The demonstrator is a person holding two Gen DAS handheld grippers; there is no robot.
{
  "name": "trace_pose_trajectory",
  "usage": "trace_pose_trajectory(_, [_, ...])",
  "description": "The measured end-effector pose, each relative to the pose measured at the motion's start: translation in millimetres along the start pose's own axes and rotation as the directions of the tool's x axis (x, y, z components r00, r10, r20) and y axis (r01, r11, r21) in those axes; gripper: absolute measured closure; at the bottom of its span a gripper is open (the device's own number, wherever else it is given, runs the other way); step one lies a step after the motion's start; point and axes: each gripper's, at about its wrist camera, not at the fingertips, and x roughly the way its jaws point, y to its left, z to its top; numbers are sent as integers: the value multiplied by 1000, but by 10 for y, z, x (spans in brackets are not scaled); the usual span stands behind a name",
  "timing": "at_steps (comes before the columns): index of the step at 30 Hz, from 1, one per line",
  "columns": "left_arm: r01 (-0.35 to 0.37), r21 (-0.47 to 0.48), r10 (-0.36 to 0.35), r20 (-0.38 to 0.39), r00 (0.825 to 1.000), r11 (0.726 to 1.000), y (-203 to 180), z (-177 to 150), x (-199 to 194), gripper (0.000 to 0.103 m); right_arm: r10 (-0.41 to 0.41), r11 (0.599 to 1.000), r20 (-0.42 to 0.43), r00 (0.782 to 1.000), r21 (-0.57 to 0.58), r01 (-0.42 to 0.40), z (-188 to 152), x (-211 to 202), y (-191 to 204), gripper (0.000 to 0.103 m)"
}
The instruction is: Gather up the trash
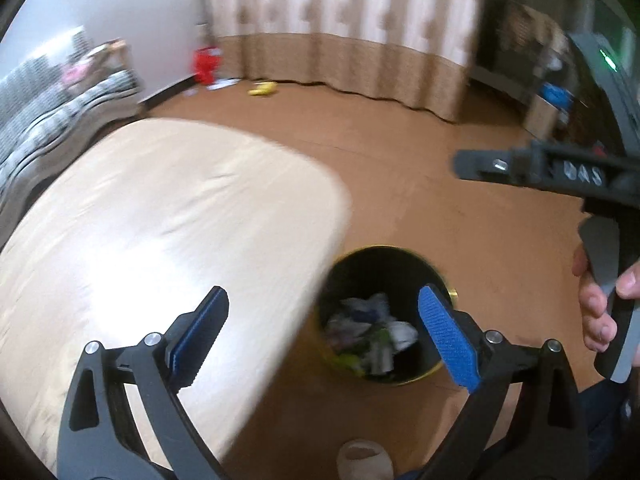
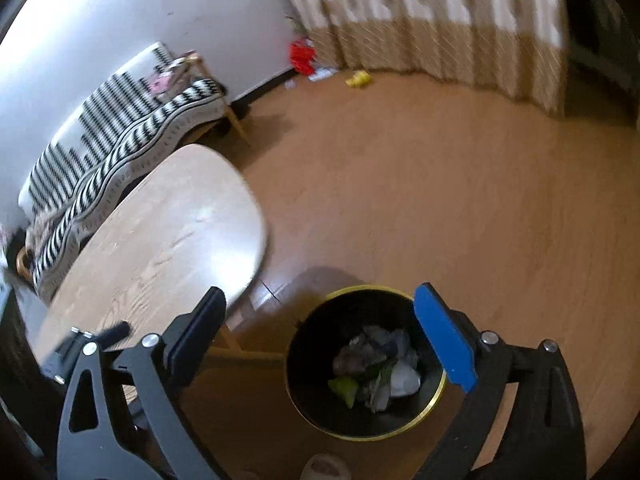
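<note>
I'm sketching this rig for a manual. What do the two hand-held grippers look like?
Both hand-held grippers, left and right, have black angular arms with silver pivot bolts and ridged blue pads. The right one's side shows white lettering and a green light.

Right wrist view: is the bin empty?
No, the black bin on the floor holds crumpled trash, white, grey and green pieces piled at its bottom.

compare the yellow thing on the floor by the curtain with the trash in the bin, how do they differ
The yellow thing lies alone on the open floor by the curtain; the trash is a mixed crumpled pile inside the black bin. One is far from both open grippers, the other just below them. Both look like litter.
</note>
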Motion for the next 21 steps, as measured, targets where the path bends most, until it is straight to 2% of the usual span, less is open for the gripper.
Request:
trace_pose_trajectory(3, [-93,-105,95,8,995,990,511,-78,-274,10,37,997,11,999,-72,-36,6,70,434,10])
trace_pose_trajectory(6, [-221,-203,228,11,974,954,1013,-234,-595,10,101,983,-18,995,-154,-103,6,195,992,10])
trace_pose_trajectory(7, [-270,-232,280,11,960,935,1180,-321,-729,10,113,977,-21,993,-178,-115,-17,208,1134,10])
trace_pose_trajectory(11, [-381,-341,399,-17,917,859,1707,-696,-1188,10,198,933,-57,979,-294,-206,-158,270,1978,10])
trace_pose_trajectory(15, [-453,-429,476,-60,878,781,2118,-1107,-1594,10,259,881,-88,962,-386,-272,-331,254,2661,10])
trace_pose_trajectory(19, [-513,-509,548,-92,831,692,2483,-1465,-1980,10,304,828,-119,945,-458,-324,-501,209,3266,10])
trace_pose_trajectory(21, [-522,-538,565,-100,819,661,2576,-1575,-2111,10,320,803,-131,938,-488,-342,-597,191,3540,9])
